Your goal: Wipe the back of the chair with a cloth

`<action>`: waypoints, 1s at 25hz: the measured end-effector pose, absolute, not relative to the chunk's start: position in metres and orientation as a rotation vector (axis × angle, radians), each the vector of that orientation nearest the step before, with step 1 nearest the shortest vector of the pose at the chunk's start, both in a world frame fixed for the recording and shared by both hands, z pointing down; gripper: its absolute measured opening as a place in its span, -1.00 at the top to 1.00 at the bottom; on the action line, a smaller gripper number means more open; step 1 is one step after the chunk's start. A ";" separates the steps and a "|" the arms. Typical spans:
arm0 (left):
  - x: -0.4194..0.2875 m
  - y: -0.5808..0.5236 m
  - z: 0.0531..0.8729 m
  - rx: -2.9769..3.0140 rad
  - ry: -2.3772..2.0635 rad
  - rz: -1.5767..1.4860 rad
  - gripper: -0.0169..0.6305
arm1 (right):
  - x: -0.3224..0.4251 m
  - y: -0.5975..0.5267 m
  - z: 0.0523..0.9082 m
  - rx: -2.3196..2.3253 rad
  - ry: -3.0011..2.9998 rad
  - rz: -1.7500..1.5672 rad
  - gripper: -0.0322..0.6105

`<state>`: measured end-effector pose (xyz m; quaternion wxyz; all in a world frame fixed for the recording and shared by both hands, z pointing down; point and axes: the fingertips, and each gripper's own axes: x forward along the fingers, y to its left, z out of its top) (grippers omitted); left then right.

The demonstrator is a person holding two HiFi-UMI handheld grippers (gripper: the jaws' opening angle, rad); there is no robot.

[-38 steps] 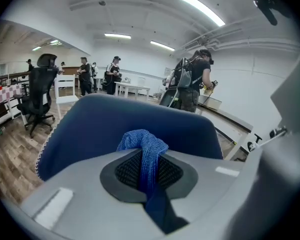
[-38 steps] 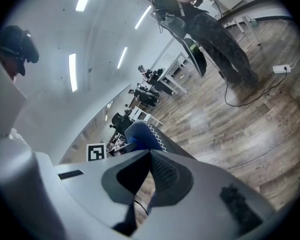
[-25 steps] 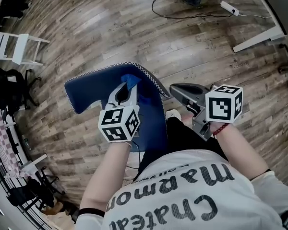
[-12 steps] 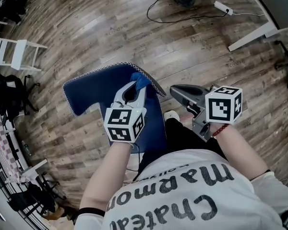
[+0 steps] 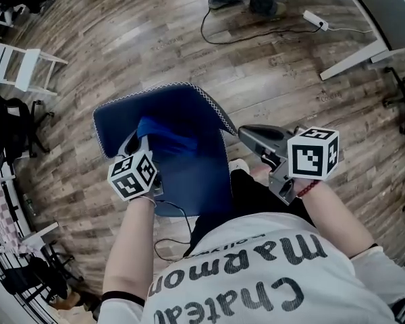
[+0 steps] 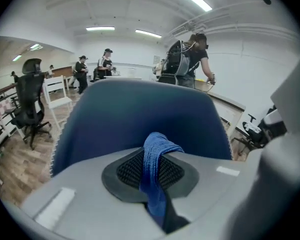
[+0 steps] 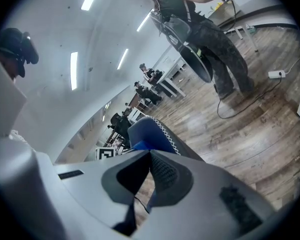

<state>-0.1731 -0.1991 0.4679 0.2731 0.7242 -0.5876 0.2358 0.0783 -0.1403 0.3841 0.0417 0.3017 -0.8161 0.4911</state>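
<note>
Wooden floor (image 5: 155, 46) all round. On it, a blue chair (image 5: 196, 174) with white-stitched edging, close in front of the person. Right tool (image 5: 253, 135) off to the chair's right, apart from it, tips pressed together on nothing. Left tool (image 6: 152, 169) over the chair's back, pinching a blue cloth (image 6: 157, 151). Cloth bunched against the upper back, toward its left side.
</note>
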 end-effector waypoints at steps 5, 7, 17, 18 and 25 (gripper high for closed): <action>-0.251 -0.197 0.466 1.771 -1.790 0.610 0.82 | 0.078 -0.130 0.386 0.932 -2.473 1.486 0.85; -0.275 -0.196 0.459 1.719 -1.868 0.552 0.82 | 0.075 -0.128 0.386 0.932 -2.469 1.482 0.85; -0.288 -0.207 0.460 1.797 -1.843 0.577 0.82 | 0.053 -0.124 0.386 0.902 -2.455 1.427 0.86; -0.283 -0.210 0.461 1.819 -1.831 0.587 0.82 | 0.053 -0.123 0.387 0.901 -2.449 1.435 0.85; -0.235 -0.220 0.467 1.955 -1.722 0.631 0.82 | 0.061 -0.120 0.386 0.925 -2.436 1.518 0.85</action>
